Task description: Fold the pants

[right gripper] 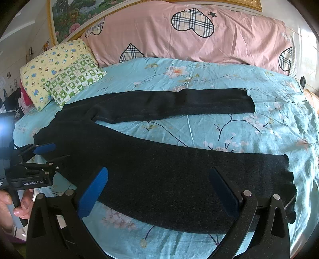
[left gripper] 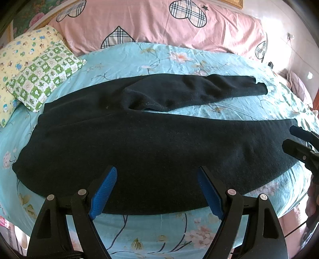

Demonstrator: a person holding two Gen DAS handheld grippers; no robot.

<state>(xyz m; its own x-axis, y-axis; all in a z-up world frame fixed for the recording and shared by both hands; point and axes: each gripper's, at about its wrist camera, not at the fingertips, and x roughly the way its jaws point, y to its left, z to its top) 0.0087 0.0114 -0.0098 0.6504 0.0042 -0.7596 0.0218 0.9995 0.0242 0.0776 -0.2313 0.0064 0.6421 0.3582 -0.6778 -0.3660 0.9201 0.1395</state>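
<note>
- The left tongs [left gripper: 156, 192] fill the bottom of the left wrist view, their blue pads spread wide with nothing between them, hanging just over the near edge of the black pants [left gripper: 139, 143].
- In the right wrist view the left tongs [right gripper: 52, 152] reach in from the left edge, pointing toward the waist end of the pants [right gripper: 159, 175]; a hand [right gripper: 16, 207] grips their handle at lower left.
- The right tongs [right gripper: 158, 192] sit at the bottom of the right wrist view, also spread apart and holding nothing, poised above the nearer leg close to its cuff.
- In the left wrist view the right tongs [left gripper: 299, 139] enter from the right edge beside the cuff of that nearer leg; whether they touch the cloth cannot be told.
- The pants lie flat and unfolded across the frame, waist at the left, the two legs splayed apart toward the right with sheet showing between them.
- They rest on a bed [left gripper: 179, 59] covered by a turquoise sheet printed with blossoms and branches.
- A yellow cartoon-print pillow [right gripper: 49, 65] and a green-and-white checked pillow [right gripper: 73, 79] are stacked at upper left.
- A pink quilt [right gripper: 189, 35] with plaid hearts runs along the top, a floral painting [right gripper: 73, 18] in a gold frame behind it.
</note>
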